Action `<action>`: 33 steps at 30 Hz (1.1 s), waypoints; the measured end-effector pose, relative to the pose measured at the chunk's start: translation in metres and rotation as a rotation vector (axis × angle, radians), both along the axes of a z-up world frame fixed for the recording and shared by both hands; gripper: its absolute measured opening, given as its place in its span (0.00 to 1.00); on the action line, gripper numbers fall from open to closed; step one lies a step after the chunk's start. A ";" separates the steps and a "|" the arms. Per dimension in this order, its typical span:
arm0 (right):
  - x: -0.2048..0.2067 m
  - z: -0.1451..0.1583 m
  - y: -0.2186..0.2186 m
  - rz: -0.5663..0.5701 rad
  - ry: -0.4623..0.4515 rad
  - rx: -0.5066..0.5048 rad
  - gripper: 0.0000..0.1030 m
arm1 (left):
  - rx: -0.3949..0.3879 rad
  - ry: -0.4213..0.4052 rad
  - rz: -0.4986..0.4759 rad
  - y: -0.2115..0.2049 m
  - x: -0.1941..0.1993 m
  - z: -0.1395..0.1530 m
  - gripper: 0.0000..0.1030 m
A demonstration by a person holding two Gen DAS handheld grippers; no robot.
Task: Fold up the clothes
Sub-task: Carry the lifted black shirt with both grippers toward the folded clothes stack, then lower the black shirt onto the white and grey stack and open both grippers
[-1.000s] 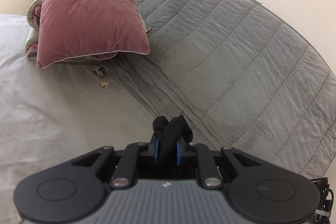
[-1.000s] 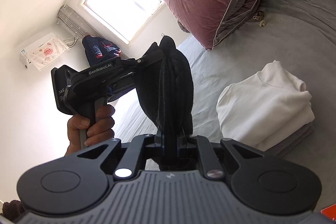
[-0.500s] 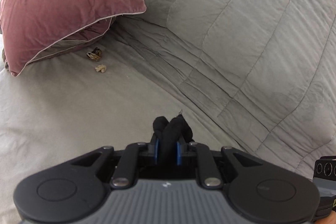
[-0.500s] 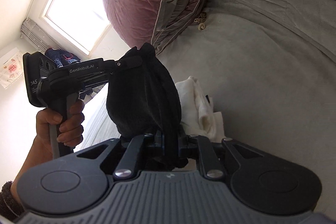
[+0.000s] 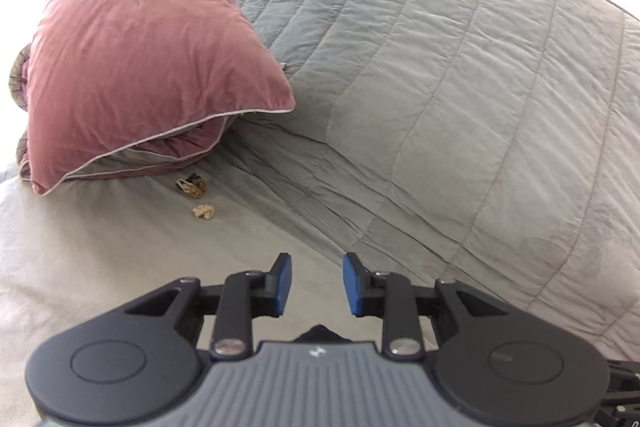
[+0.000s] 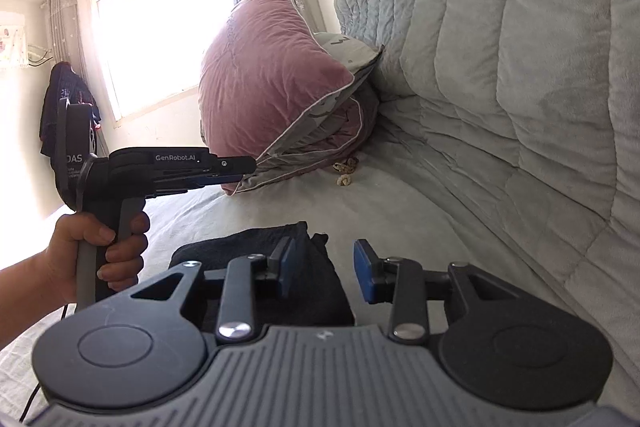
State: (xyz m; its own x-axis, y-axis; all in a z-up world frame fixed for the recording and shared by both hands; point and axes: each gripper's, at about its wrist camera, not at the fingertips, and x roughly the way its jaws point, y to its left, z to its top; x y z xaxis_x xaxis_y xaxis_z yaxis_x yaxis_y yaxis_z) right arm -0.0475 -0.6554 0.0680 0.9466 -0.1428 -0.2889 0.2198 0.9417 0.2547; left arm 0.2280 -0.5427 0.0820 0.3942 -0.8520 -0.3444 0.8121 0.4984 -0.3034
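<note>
A black folded garment (image 6: 264,267) lies on the grey bed sheet (image 6: 400,211), just below and behind the fingers of my right gripper (image 6: 325,273). That gripper's jaws are opening, with nothing pressed between the blue pads (image 6: 365,277). In the left wrist view my left gripper (image 5: 316,283) is also opening, its pads (image 5: 285,283) apart over bare sheet (image 5: 100,259). A dark tip of the garment (image 5: 320,333) peeks out under its body. The right wrist view shows the left gripper (image 6: 236,173) from the side, held by a hand (image 6: 80,259).
A pink pillow (image 5: 132,59) sits on a folded duvet at the head of the bed. A quilted grey blanket (image 5: 460,87) rises along the right side. Two small beige scraps (image 5: 198,195) lie on the sheet near the pillow. A window (image 6: 152,39) glows behind.
Both grippers held the black garment pinched in the air; now both have let go and their jaws stand apart. The garment rests on the bed. The right view has rolled level.
</note>
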 end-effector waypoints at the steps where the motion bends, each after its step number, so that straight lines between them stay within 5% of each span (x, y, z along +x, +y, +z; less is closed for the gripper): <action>1: 0.005 -0.001 0.007 0.004 -0.007 -0.019 0.36 | 0.008 0.003 -0.016 0.001 -0.001 -0.005 0.25; 7: 0.029 -0.037 0.029 -0.021 0.070 -0.103 0.36 | 0.047 0.034 -0.006 0.007 -0.002 -0.050 0.24; 11: 0.028 -0.051 0.017 -0.062 0.074 -0.063 0.38 | 0.061 0.040 0.065 0.010 0.002 -0.074 0.24; 20: 0.008 -0.027 0.034 -0.046 0.000 -0.078 0.42 | -0.102 0.016 0.128 0.067 -0.014 -0.057 0.24; 26: 0.006 -0.036 0.038 -0.035 0.051 -0.020 0.43 | 0.011 0.054 0.164 0.074 -0.014 -0.081 0.25; 33: -0.017 -0.010 0.055 -0.037 0.049 -0.037 0.48 | 0.045 0.067 0.215 0.106 -0.042 -0.054 0.25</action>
State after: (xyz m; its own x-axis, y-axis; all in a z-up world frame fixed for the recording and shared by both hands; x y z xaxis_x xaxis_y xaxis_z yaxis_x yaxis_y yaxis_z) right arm -0.0646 -0.6006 0.0581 0.9253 -0.1886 -0.3289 0.2657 0.9414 0.2077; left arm 0.1858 -0.4369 0.0281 0.5399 -0.7340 -0.4121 0.6645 0.6721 -0.3266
